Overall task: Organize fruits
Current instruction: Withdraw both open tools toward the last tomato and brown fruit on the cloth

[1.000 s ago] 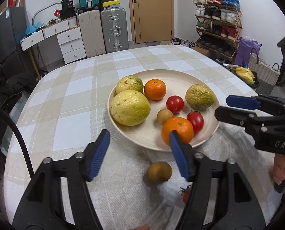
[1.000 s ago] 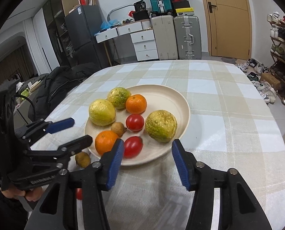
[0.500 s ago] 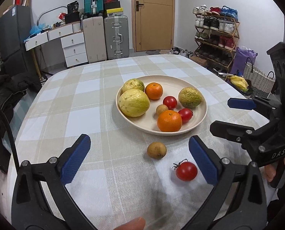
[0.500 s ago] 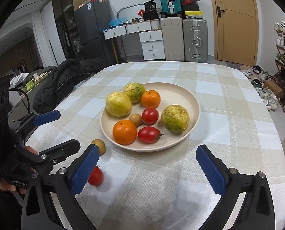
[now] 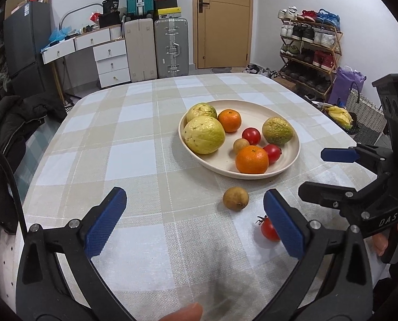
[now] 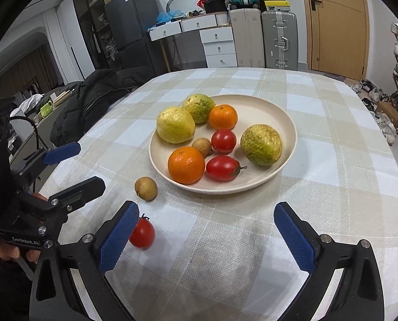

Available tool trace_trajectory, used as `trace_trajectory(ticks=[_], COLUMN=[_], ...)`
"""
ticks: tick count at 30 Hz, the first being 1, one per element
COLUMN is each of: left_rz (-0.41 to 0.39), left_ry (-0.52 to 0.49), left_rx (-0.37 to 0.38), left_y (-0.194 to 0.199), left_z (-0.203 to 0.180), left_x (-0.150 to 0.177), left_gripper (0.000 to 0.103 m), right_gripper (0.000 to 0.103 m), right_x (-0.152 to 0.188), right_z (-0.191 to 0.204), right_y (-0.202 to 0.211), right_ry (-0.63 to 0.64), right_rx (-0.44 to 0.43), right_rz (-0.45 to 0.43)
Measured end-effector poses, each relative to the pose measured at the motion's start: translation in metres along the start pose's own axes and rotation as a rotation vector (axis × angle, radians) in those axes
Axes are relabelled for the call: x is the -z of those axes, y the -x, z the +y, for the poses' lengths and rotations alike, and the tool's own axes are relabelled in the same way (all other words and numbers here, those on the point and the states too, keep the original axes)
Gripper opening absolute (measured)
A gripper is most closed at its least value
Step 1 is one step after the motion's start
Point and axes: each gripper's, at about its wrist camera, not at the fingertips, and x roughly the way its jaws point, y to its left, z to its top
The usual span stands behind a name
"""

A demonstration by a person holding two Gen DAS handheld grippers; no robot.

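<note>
A cream plate (image 5: pixel 290 136) (image 6: pixel 265 107) on the checked tablecloth holds several fruits: guavas, oranges, tomatoes and a small brown fruit. A brown kiwi-like fruit (image 5: pixel 235 198) (image 6: pixel 145 188) and a red tomato (image 5: pixel 268 230) (image 6: pixel 143 233) lie on the cloth in front of the plate. My left gripper (image 5: pixel 196 226) is open and empty, near side of the kiwi. My right gripper (image 6: pixel 207 234) is open and empty, its left finger beside the tomato. Each gripper also shows in the other's view: the right (image 5: pixel 330 169), the left (image 6: pixel 70 167).
The table (image 5: pixel 134 160) is round with the cloth hanging over its edges. A dark jacket (image 6: pixel 91 101) lies on a chair at the left. Suitcases, drawers and a shoe rack (image 5: pixel 308 48) stand at the back of the room.
Both grippers have pulled back from the plate and opened wide. The kiwi and the tomato on the cloth now show in front of them.
</note>
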Motion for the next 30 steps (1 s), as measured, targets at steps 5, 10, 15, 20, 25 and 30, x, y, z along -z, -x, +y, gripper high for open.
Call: trace_trajectory(ticks=[5,10,15,20,25,30], left_rz=[0.008,0.014,0.021,0.026,0.031,0.039], left_ry=[0.021,0.032,0.035,0.036,0.039,0.032], left_rx=[-0.004,-0.011,-0.014,-0.015,-0.015,-0.016], left_y=[-0.003,-0.006,-0.008,-0.010,-0.012,-0.015], left_z=[0.005,0.008,0.009,0.010,0.011,0.010], left_x=[-0.001,-0.002,-0.002,-0.002,-0.002,0.000], left_gripper=[0.102,0.102,0.102,0.102,0.102,0.102], right_gripper=[0.103,0.103,0.103,0.103,0.103,0.103], right_x=[0.003,0.006,0.011,0.014,0.018,0.019], right_z=[0.010,0.020,0.029,0.037,0.040,0.043], right_y=[-0.008,-0.015,-0.023,-0.029,-0.035,-0.037], right_ry=[0.033,0.064,0.089,0.113,0.123,0.135], right_rx=[0.004,0.002,0.000,0.003,0.012,0.033], right_rz=[0.029,0.059,0.089,0.110,0.130,0.142])
